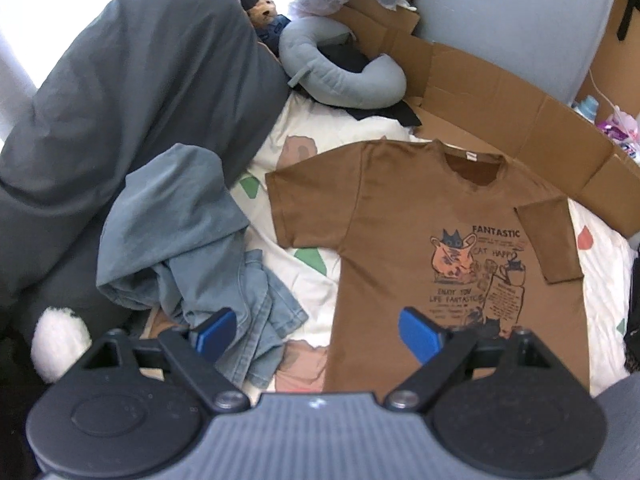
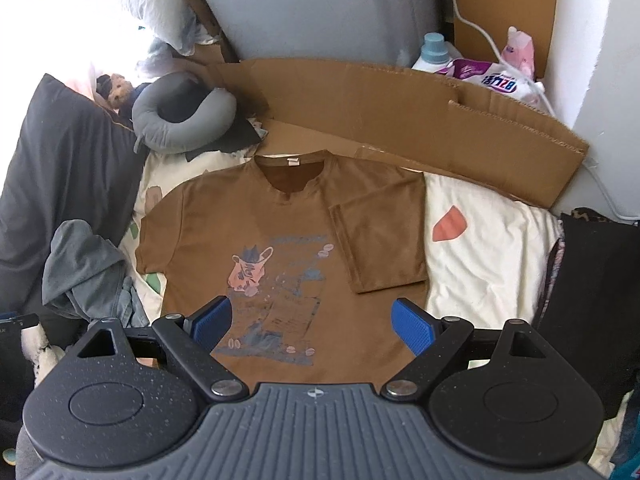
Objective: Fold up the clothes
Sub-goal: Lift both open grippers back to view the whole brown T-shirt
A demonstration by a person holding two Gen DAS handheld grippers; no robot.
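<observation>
Both spread wide, gripping nothing: left gripper point(image 1: 318, 334) and right gripper point(image 2: 310, 322), low in frame. Beyond, brown T-shirt point(image 2: 280, 248) flat at centre on patterned bedsheet point(image 2: 488, 264), right-hand sleeve point(image 2: 380, 236) folded inward. Grey garments point(image 1: 180, 236), perhaps trousers, heaped at left.

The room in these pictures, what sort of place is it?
Most likely a bedroom in a home: a brown T-shirt lies spread on a printed quilt, with a dark pillow, a grey neck pillow and a teddy bear nearby.

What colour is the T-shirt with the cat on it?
Brown, with a cat print in orange, black and blue. The T-shirt shows best in the left wrist view.
</observation>
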